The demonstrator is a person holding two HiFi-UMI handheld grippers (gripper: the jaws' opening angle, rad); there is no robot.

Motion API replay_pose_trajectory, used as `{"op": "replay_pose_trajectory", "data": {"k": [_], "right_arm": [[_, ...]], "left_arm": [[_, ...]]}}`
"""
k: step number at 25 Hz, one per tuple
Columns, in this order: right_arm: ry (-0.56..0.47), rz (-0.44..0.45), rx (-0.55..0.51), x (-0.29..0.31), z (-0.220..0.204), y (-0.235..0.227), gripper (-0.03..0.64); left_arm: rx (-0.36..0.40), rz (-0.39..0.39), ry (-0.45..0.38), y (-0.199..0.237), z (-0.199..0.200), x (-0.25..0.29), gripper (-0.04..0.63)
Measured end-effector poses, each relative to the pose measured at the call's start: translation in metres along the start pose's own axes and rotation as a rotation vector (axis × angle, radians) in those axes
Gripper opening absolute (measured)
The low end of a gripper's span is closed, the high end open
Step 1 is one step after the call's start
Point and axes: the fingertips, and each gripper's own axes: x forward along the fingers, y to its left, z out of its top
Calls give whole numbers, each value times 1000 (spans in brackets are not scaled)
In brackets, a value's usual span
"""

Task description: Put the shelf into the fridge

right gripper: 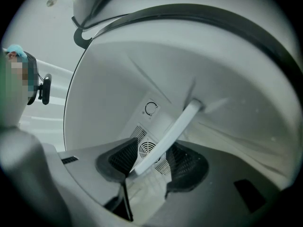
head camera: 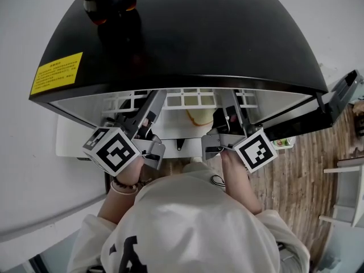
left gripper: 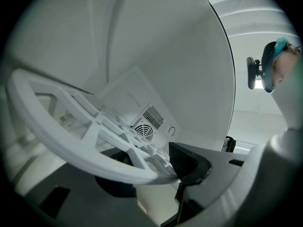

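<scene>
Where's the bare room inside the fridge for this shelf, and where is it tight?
Bare: the white cavity behind the white lattice shelf, up to the round back-wall vent; the black fridge top beside the dark bottle. Crowded: the door opening, filled by shelf, left gripper and right gripper.

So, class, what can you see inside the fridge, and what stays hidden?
Inside the fridge: a white grid shelf, and on the back wall a round fan vent and a dial. From above, its black top covers most of the interior.
</scene>
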Motion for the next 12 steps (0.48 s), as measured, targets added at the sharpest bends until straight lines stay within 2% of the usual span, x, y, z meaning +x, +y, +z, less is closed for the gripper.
{"op": "replay_pose_trajectory", "data": {"k": [12], "right_arm": [[2,-2,-2,4,1,-3,189]], "left_arm": [[-4,3,-6,2,1,4,196]]}}
